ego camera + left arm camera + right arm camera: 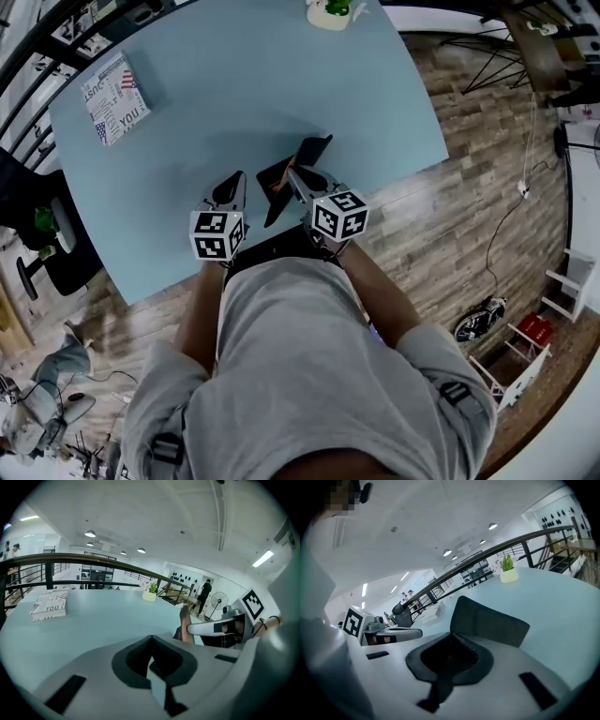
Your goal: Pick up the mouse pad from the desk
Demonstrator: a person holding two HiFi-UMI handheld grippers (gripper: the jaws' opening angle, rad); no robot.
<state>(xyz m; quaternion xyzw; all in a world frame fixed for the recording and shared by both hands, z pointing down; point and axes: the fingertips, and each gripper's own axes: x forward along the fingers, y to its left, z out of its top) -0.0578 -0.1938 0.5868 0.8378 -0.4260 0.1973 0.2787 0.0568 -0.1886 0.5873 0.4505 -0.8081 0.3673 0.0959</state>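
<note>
The mouse pad point(309, 150) is a dark, floppy sheet lifted off the light blue desk point(234, 84) near its front edge. My right gripper point(291, 174) is shut on its near edge. In the right gripper view the mouse pad point(490, 620) rises bent from between the jaws of the right gripper point(451, 641). My left gripper point(232, 184) hovers just left of it, shut and holding nothing. From the left gripper point(152, 660) I see the mouse pad point(183, 623) with a reddish underside, held by the right gripper point(206, 629).
A printed book point(114, 97) lies at the desk's far left corner. A small potted plant point(330, 11) stands at the far edge. A black office chair point(42, 234) sits left of the desk. Wooden floor with cables lies to the right.
</note>
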